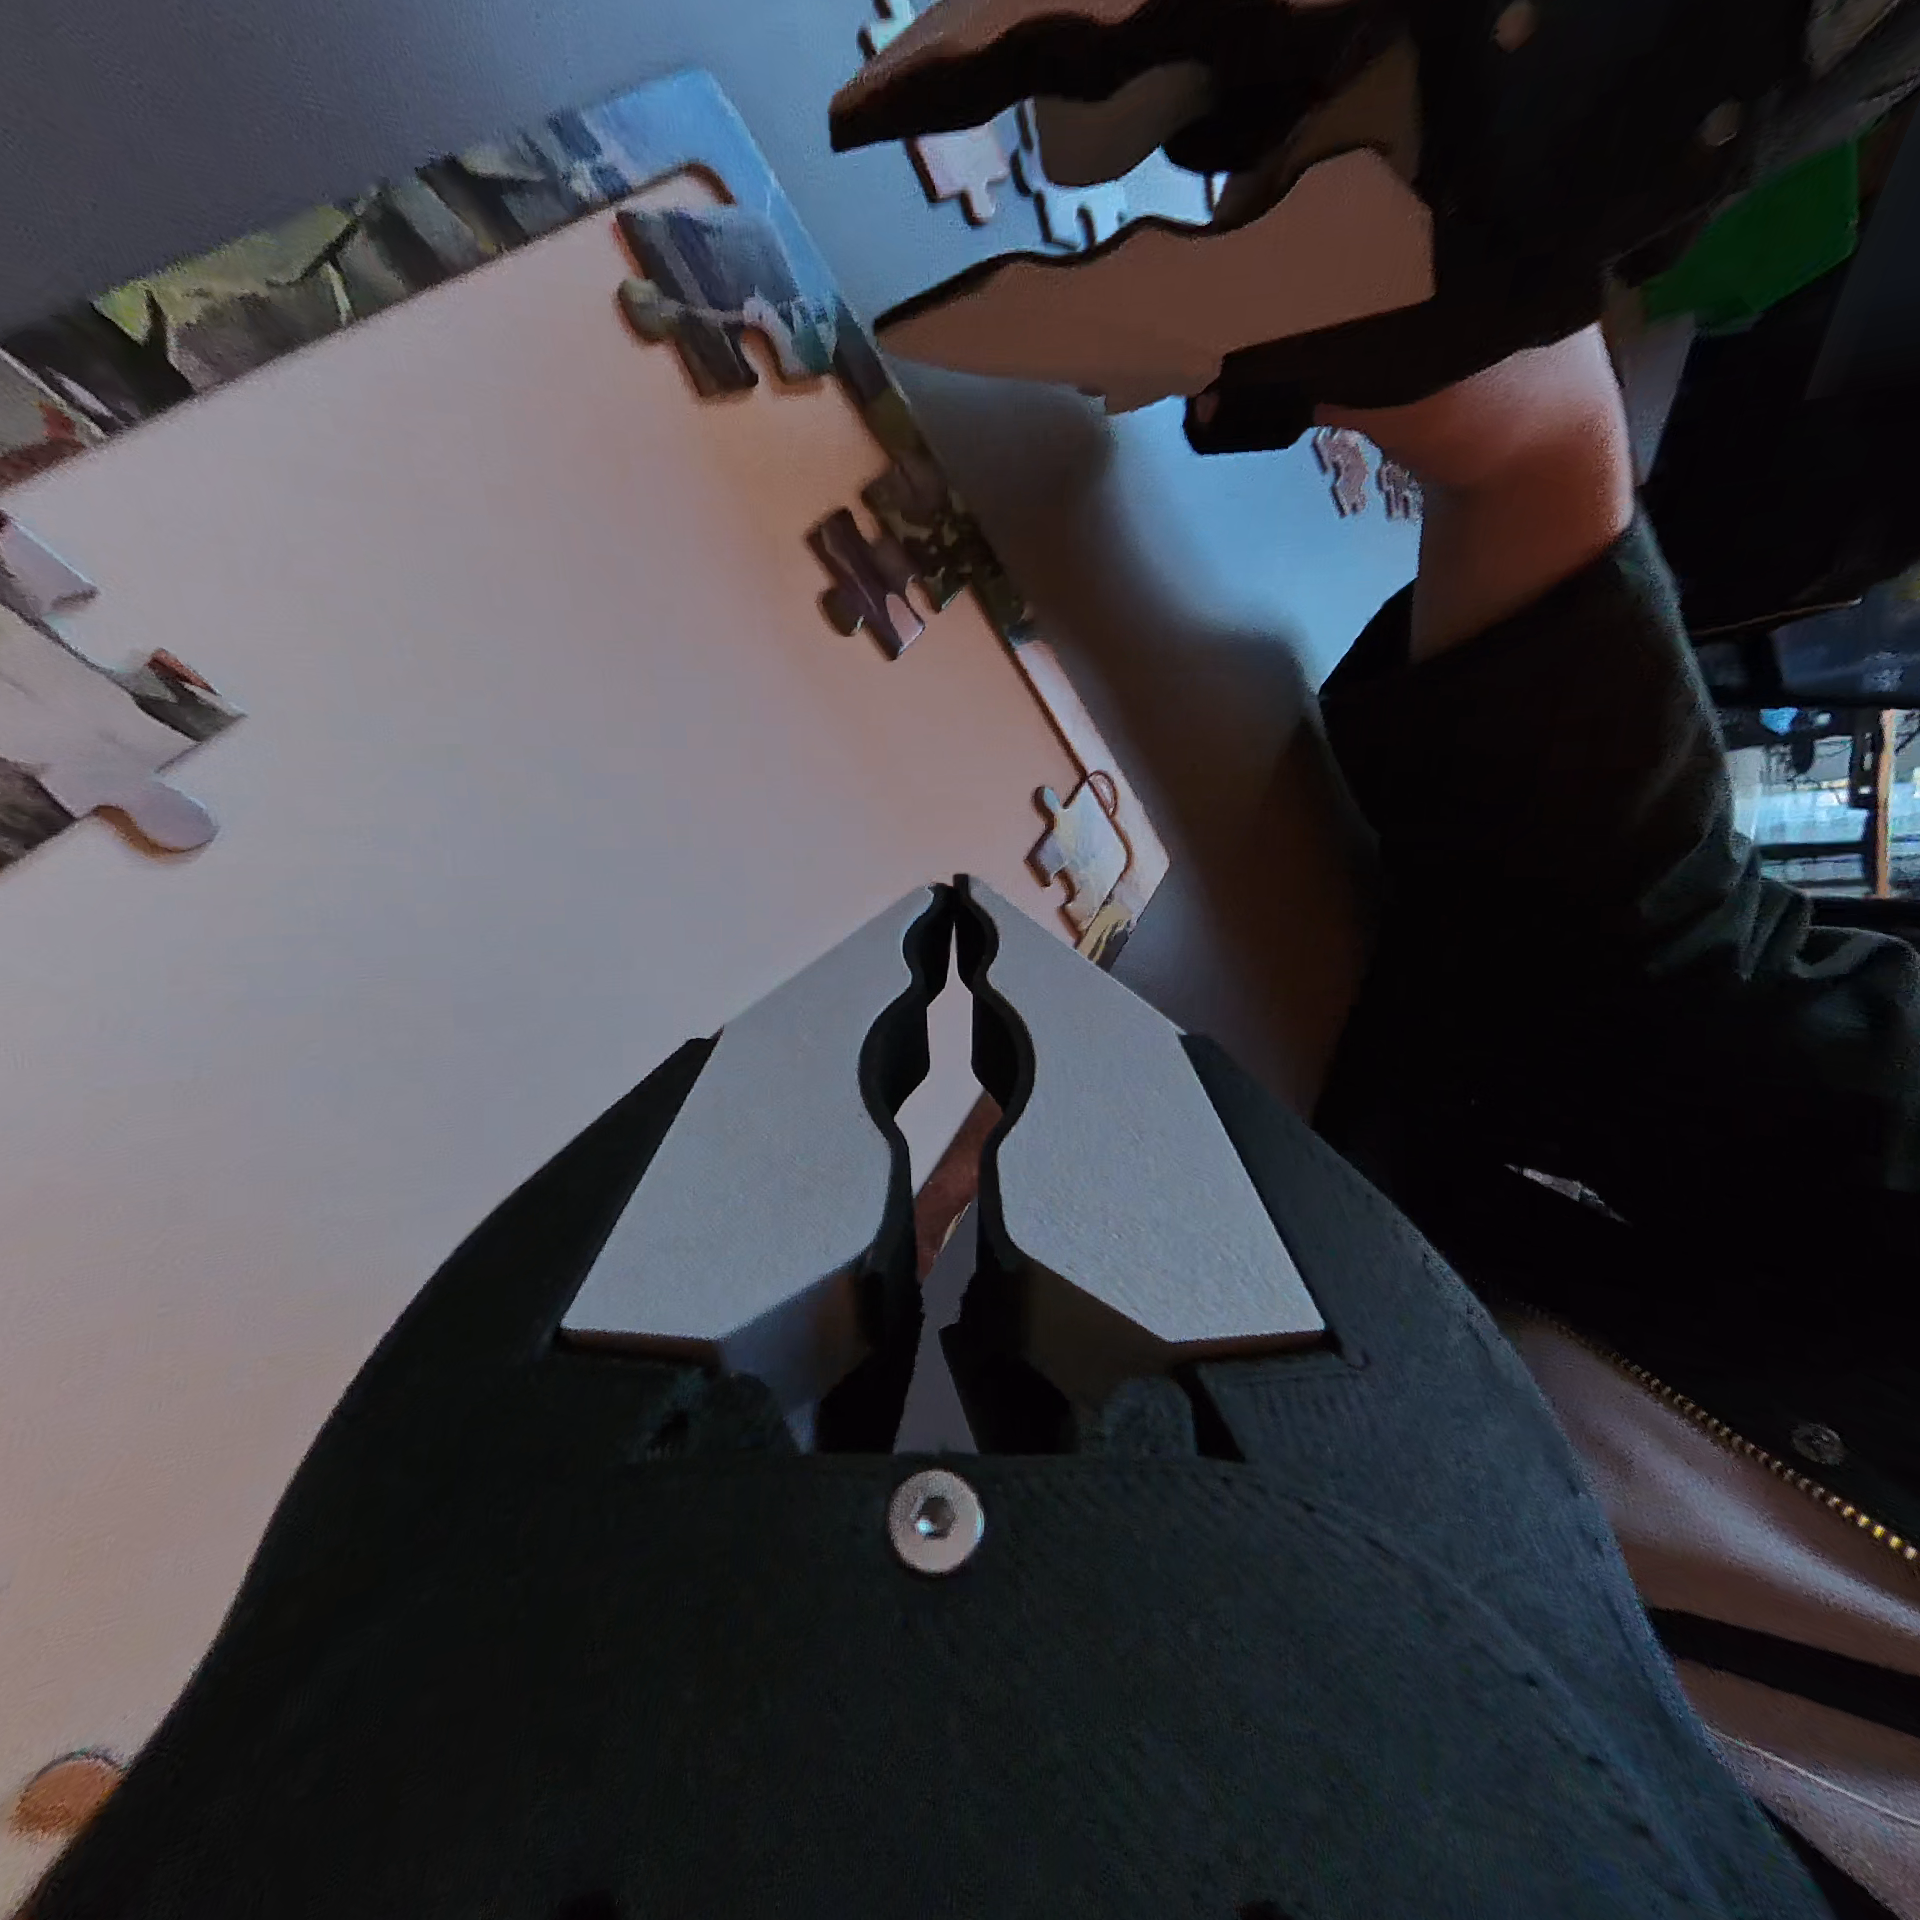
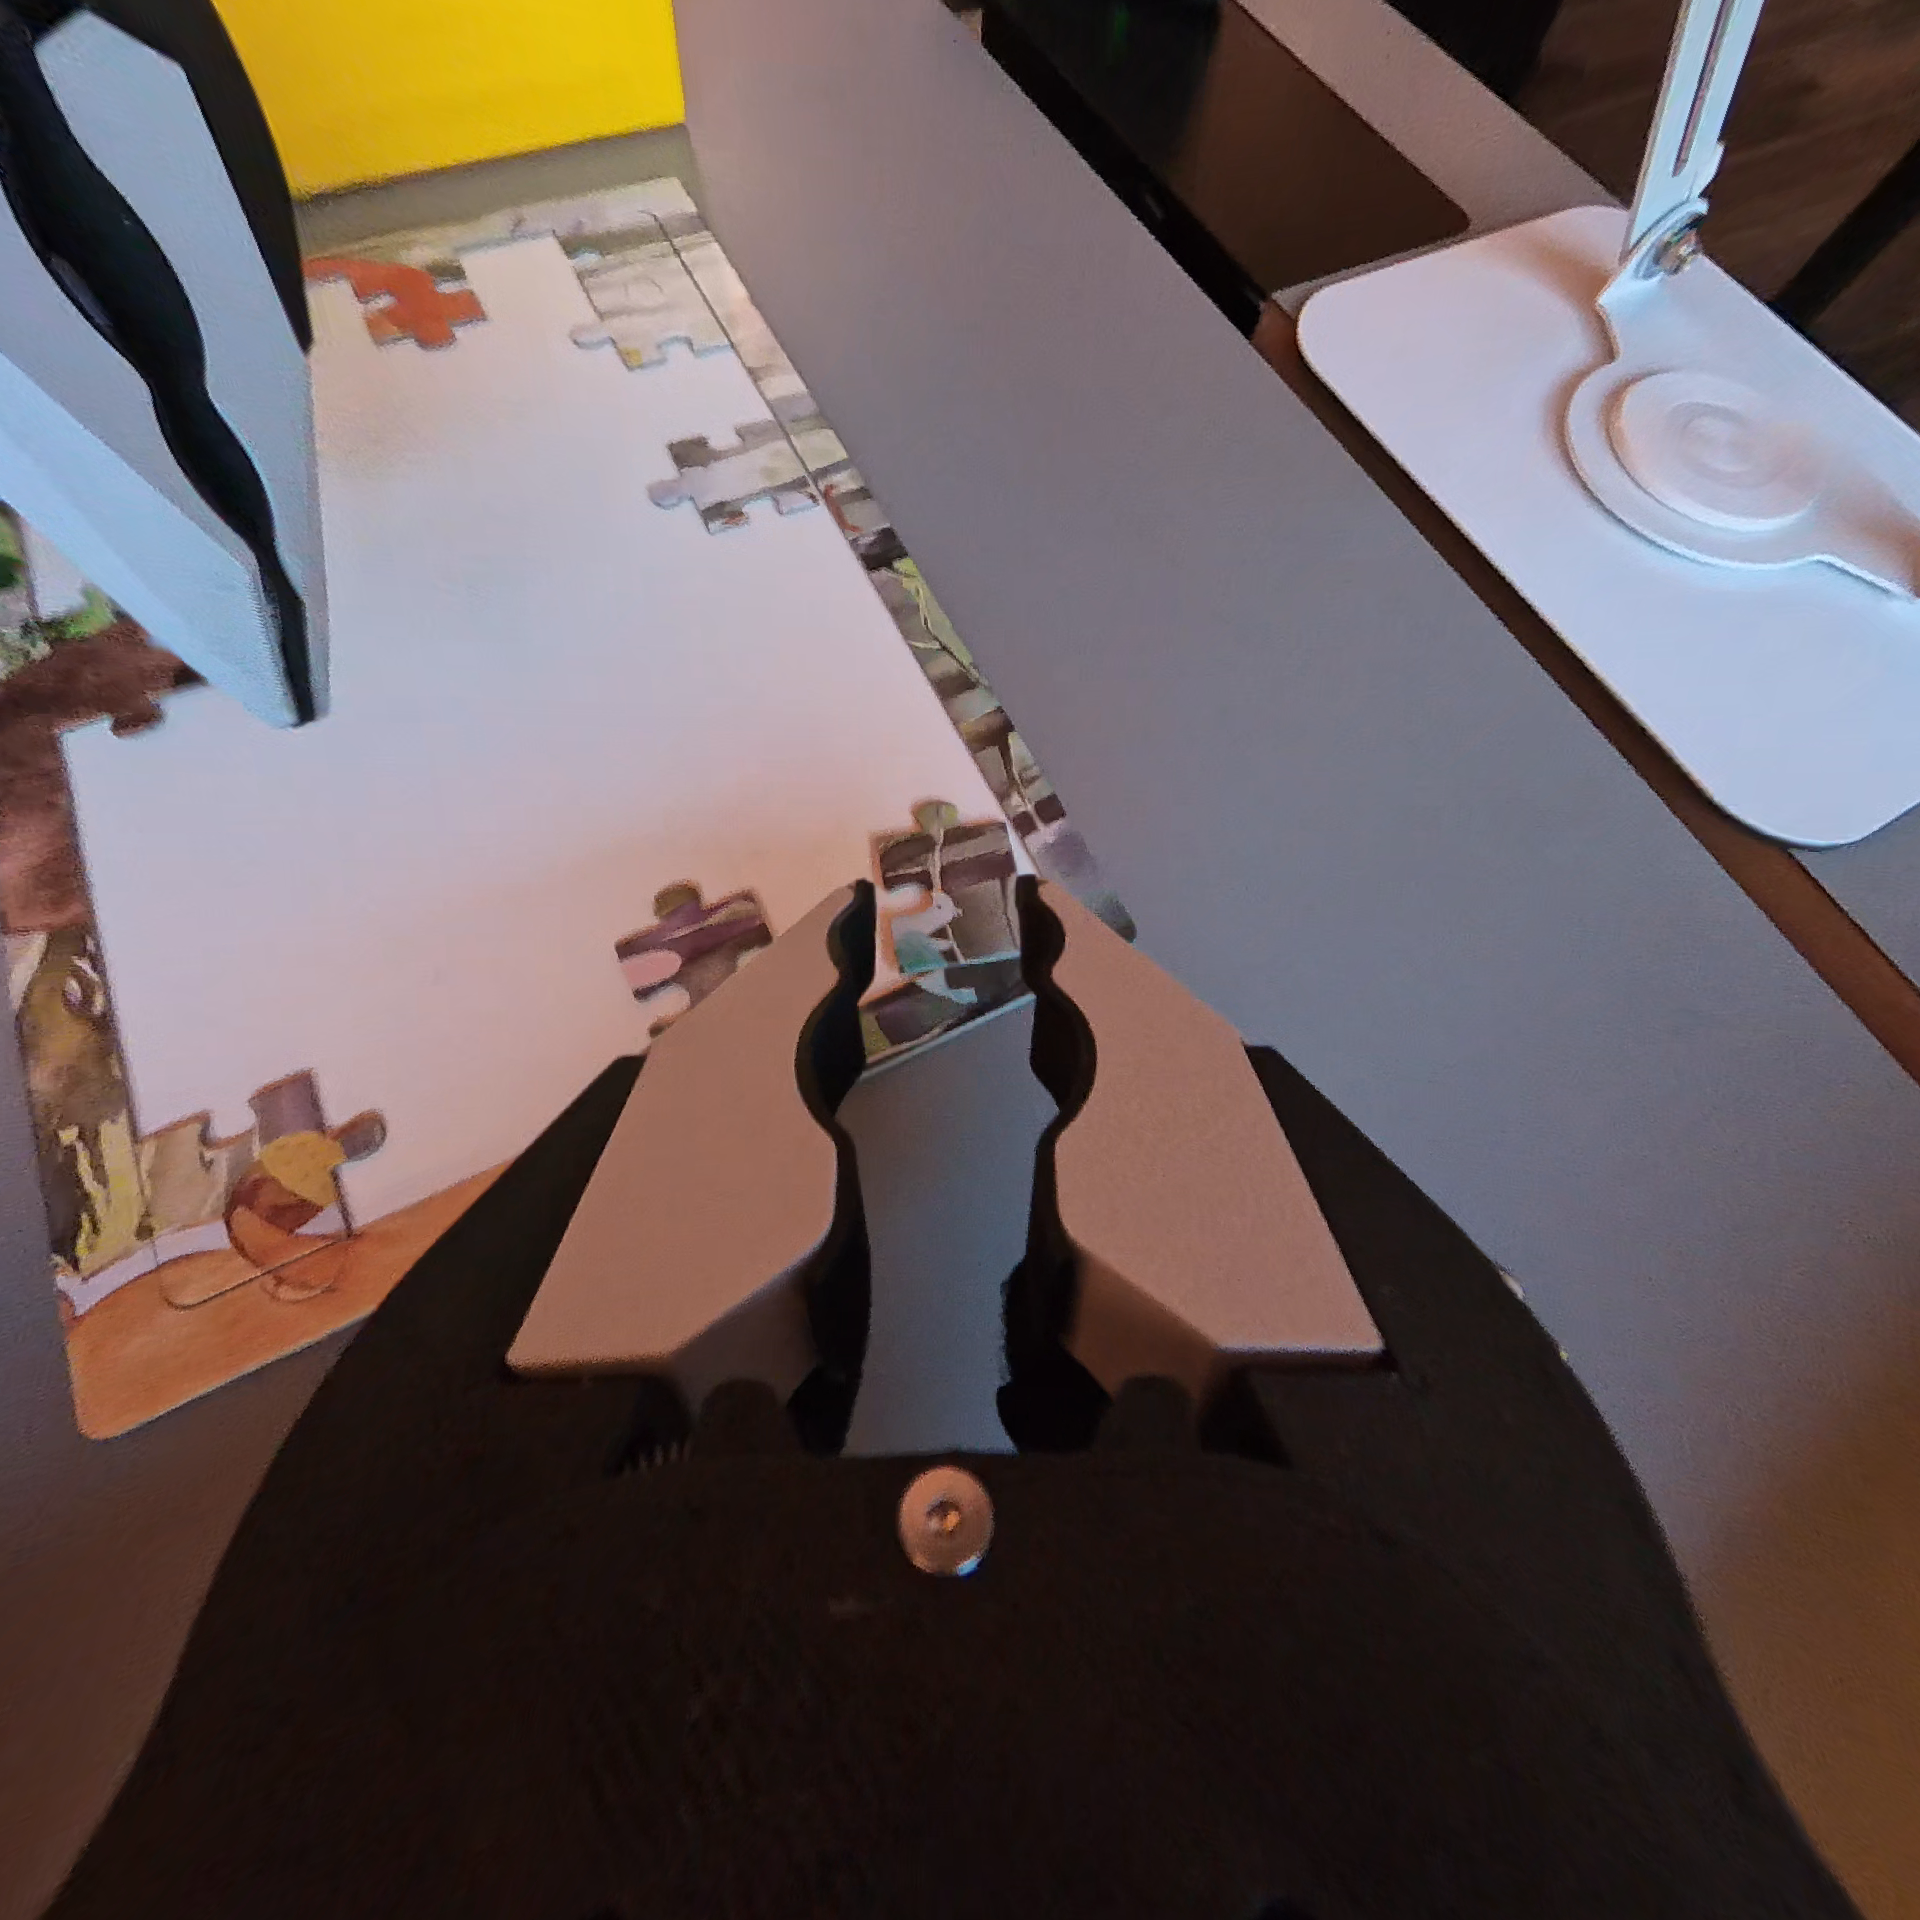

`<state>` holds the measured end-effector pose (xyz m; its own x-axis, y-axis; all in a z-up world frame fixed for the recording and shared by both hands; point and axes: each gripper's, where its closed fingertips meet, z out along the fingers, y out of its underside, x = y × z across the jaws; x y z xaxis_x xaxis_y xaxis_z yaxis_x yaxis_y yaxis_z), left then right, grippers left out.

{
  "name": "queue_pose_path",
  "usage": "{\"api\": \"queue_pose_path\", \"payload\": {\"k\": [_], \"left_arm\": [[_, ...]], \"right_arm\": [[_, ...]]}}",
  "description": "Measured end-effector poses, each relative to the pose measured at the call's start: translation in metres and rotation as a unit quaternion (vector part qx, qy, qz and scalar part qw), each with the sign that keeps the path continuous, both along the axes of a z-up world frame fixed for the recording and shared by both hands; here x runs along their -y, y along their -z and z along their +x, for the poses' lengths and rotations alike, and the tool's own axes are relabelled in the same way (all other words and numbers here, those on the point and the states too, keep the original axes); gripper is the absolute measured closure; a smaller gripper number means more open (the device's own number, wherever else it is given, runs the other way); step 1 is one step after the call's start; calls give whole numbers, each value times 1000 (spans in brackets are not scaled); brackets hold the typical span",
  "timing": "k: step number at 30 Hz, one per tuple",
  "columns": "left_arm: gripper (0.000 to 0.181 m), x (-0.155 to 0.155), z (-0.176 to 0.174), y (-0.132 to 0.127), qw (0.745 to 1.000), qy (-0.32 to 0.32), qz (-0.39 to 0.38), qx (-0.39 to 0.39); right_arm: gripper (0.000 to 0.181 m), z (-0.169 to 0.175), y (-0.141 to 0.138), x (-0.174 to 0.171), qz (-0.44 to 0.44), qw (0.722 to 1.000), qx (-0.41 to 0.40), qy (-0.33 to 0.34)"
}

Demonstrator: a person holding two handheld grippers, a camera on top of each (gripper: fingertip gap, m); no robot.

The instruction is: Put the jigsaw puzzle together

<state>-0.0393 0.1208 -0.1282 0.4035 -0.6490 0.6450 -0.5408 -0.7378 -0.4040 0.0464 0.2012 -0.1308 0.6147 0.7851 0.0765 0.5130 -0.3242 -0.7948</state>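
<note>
Over the puzzle board, left gripper pinched tight with nothing inside, right gripper partly open, empty, near placed puzzle pieces.

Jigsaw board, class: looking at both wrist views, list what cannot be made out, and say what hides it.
- Jigsaw board, near edge: covered by the right gripper in the right wrist view.
- Board's left side: hidden by the left gripper and cut off by the frame.
- Loose pieces on the table, left wrist view: mostly blocked by the right gripper's body; their pictures are unreadable.
- Placed pieces' artwork: blurred in both views.
</note>
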Motion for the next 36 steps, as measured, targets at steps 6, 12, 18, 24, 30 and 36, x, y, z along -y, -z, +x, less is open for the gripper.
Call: {"api": "queue_pose_path", "payload": {"k": [6,12,18,24,30,36], "left_arm": [[181,7,-1,21,999,19,-5,-45],[181,13,-2,33,997,30,-20,-62],[181,16,2,33,998,32,-46,-43],[181,16,1,34,997,32,-50,-43],[181,16,1,35,997,33,-51,-42],[181,16,1,35,997,33,-54,-41]], "right_arm": [[156,1,23,7,-49,998,34,2],[160,0,29,2,-54,998,37,8],[160,0,23,-3,-27,998,49,5],[166,-6,30,-1,-32,998,59,-4],[168,1,28,-1,-48,998,42,8],[167,-9,15,-14,-4,1000,18,24]]}}
